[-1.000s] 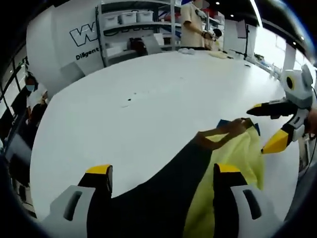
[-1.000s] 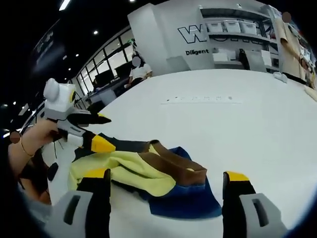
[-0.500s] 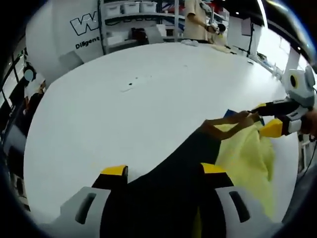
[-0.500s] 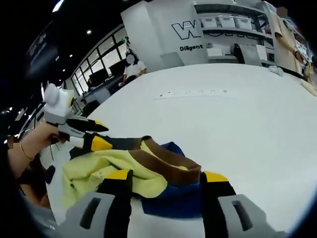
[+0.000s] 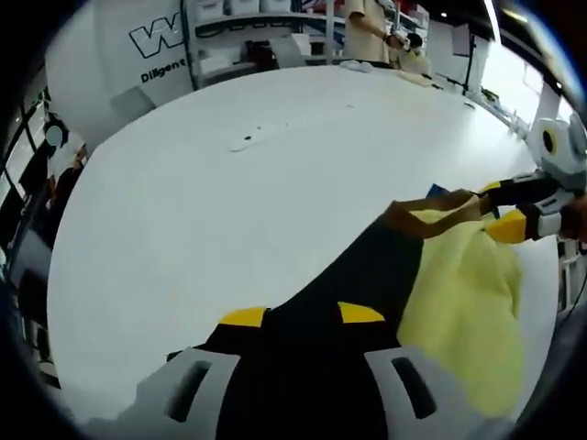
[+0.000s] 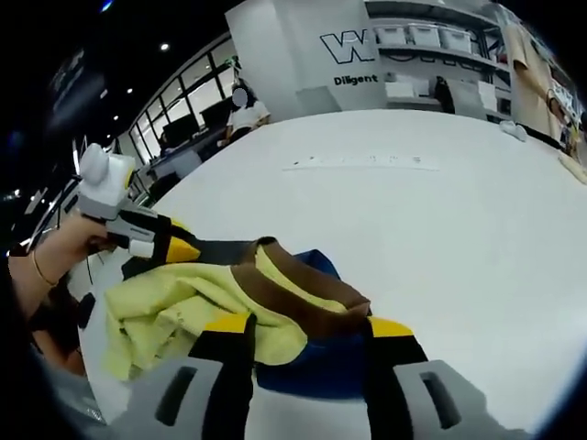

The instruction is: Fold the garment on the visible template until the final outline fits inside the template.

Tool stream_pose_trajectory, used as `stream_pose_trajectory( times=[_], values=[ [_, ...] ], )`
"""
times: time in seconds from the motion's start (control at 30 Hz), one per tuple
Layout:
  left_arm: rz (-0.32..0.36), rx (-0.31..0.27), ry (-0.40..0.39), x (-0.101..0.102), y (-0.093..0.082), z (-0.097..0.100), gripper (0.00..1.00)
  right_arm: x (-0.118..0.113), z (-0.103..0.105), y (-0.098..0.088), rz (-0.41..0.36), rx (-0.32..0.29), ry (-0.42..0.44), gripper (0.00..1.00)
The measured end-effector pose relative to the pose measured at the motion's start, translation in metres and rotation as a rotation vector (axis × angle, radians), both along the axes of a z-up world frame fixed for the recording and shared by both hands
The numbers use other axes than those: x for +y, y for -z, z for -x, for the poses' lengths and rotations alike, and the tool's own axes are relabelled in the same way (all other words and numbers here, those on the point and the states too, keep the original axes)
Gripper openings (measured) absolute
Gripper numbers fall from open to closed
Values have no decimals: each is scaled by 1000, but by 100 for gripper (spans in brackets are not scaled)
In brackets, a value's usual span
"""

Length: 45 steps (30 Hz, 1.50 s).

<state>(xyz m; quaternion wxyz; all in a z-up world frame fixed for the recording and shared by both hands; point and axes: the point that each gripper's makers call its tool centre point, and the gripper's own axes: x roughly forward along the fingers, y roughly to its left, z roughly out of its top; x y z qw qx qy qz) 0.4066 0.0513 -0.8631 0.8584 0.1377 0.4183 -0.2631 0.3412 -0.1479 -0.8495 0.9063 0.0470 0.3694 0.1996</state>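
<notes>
White table (image 5: 229,211) carries 1 garment (image 6: 248,298), both tongs, left (image 5: 303,316) and right (image 6: 307,325), clenched on it.

Soft matt cloth in the garment (image 6: 211,307), yellow, black and brown-banded; smooth, faintly glossy white table (image 5: 275,192); hard plastic gripper (image 6: 307,339) shells, at six o'clock.

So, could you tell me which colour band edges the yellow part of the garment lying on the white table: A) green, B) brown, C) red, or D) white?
B: in the right gripper view a brown band runs along the edge of the yellow fabric of the garment, above the blue part.
</notes>
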Motion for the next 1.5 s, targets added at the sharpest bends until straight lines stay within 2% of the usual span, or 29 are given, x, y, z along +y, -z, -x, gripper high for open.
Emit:
stream_pose_trajectory(
  times=[0.07,0.1,0.3,0.5,0.67,0.9,1.0,1.07,1.17,1.5],
  values=[
    [-4,1,5,0,0,3,10,-3,-1,0,21,-9,6,29],
    [-4,3,13,-1,0,5,5,-4,-1,0,30,-12,4,22],
    [-5,-1,27,-4,-1,8,3,-5,-1,-3,45,-20,-12,14],
    [10,-33,35,-5,-15,9,3,-1,-1,-14,41,-53,-32,1],
    [43,-81,32,-5,-38,8,2,4,-2,-24,87,-80,-70,0],
    [71,-151,-7,6,-69,8,2,7,-9,-50,119,-129,-98,0],
    [78,-171,-22,10,-78,8,2,13,-17,-67,118,-191,-123,0],
    [88,-193,-30,14,-85,6,3,17,-21,-75,118,-200,-125,0],
    [92,-206,-48,20,-91,5,3,24,-27,-81,153,-220,-155,0],
    [94,-241,-98,39,-101,-2,3,44,-58,-96,176,-254,-197,0]
  ],
)
